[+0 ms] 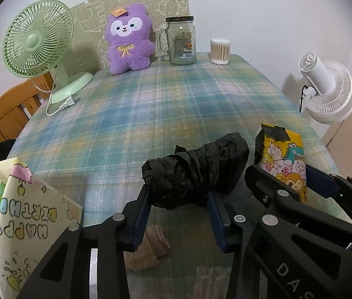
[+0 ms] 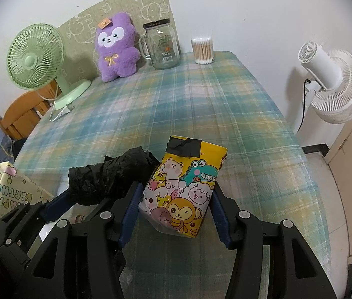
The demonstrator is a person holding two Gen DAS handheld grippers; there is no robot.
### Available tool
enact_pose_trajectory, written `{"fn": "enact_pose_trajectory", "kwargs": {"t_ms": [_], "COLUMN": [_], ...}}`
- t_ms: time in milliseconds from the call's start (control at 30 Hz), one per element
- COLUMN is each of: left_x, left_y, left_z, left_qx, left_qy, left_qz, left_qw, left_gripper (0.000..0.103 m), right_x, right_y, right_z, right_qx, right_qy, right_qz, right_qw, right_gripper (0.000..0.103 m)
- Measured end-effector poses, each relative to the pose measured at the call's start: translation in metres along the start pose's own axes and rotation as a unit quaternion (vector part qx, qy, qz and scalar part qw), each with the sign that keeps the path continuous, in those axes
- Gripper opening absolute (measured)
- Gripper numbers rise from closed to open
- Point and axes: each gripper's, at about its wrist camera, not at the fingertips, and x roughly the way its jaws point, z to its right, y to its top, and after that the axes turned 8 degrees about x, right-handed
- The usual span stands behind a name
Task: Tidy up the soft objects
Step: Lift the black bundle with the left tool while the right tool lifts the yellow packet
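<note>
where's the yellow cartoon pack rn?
The yellow cartoon pack sits between the right gripper fingers at the near table edge, just right of the black bag bundle in the left gripper.

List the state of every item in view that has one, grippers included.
Left gripper: shut on black plastic bundle.
Right gripper: shut on cartoon tissue pack.
Glass mason jar: upright, lid on.
Green desk fan: unplugged, plug lying on the tablecloth.
Purple plush: upright against the mat.
</note>
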Motion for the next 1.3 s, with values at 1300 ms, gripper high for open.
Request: {"fn": "enact_pose_trajectory", "kwargs": {"t_ms": [1300], "left_x": [-0.104], "left_y": [-0.005], "left_z": [0.006], "left_qx": [-0.002], "left_qy": [-0.004], "left_qz": [0.067], "left_qw": [0.9978], "left_gripper": [0.044], "right_x": [-0.114], "right_y": [-0.011], "right_z": [-0.012], "right_qx": [0.001], "right_qy": [0.012], "right_qz": [0.091], "right_qw": [0.996], "right_gripper": [0.057]}}
